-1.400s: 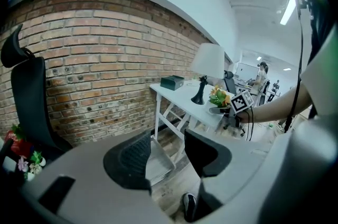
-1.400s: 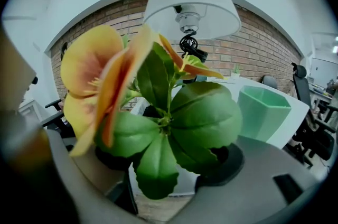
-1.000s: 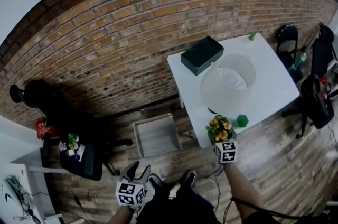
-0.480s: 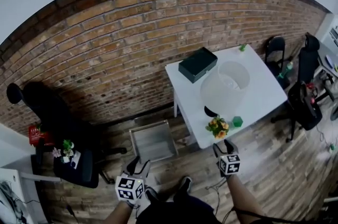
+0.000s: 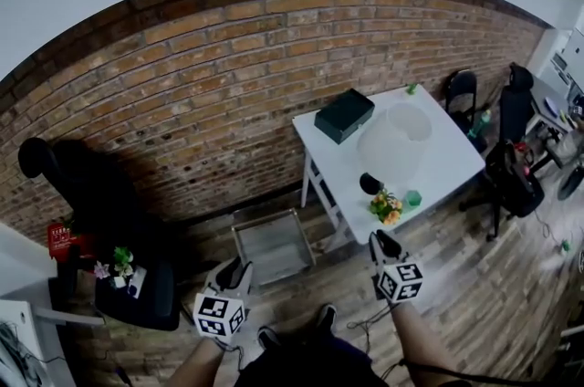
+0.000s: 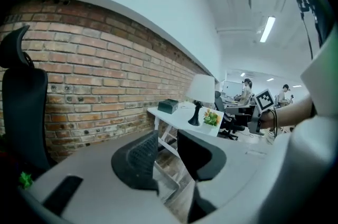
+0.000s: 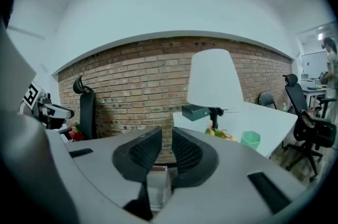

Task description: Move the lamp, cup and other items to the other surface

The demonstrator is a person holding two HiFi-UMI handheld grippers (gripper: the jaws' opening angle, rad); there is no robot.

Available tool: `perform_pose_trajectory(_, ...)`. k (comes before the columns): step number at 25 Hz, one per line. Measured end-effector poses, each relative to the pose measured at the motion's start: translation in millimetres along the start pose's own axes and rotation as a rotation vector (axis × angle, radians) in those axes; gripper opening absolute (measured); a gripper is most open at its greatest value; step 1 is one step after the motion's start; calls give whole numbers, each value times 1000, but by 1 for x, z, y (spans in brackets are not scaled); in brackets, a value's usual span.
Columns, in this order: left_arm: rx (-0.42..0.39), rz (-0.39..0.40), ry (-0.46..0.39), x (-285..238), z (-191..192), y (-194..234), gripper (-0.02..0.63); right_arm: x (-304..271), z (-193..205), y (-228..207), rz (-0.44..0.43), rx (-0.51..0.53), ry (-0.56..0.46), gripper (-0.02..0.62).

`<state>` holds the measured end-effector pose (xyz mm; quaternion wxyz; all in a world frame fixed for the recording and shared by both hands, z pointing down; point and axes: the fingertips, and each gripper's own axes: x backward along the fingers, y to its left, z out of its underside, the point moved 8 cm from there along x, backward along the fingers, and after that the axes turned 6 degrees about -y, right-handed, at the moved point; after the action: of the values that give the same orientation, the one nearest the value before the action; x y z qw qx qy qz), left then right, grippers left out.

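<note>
The white square table (image 5: pixel 447 171) stands against the red brick wall (image 5: pixel 182 93). On it the white-shaded lamp with a black foot (image 5: pixel 394 139) stands upright near the middle; the small green cup (image 5: pixel 413 198) and the pot of orange and yellow flowers (image 5: pixel 387 206) sit at its near edge.

The right gripper (image 5: pixel 380 239) hangs just off that near edge, pointing toward the flowers; its jaws have just been closing and stand almost together, with nothing between them. The left gripper (image 5: pixel 235 269) is well off the table's left side, beside the grey tray on the floor (image 5: pixel 272 241); its jaws have also just been closing, with a clear gap left and nothing held.

The right hand looks the nearer one for any pick. The lamp's long axis is vertical, so its stem wants a level approach from the open near side; the wall closes the table's far side.
</note>
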<state>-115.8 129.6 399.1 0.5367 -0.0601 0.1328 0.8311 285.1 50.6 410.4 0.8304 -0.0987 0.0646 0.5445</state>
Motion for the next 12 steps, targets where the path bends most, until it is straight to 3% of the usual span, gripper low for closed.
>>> perform_pose_trajectory(6,-41,46,-129,32,-54,23,45,-2,-58,83,-68,7,-152,6)
perform_pose_trajectory(12,-39,35,-231,65,-90,47,21,-10,-95,173,-179,78,-229,6)
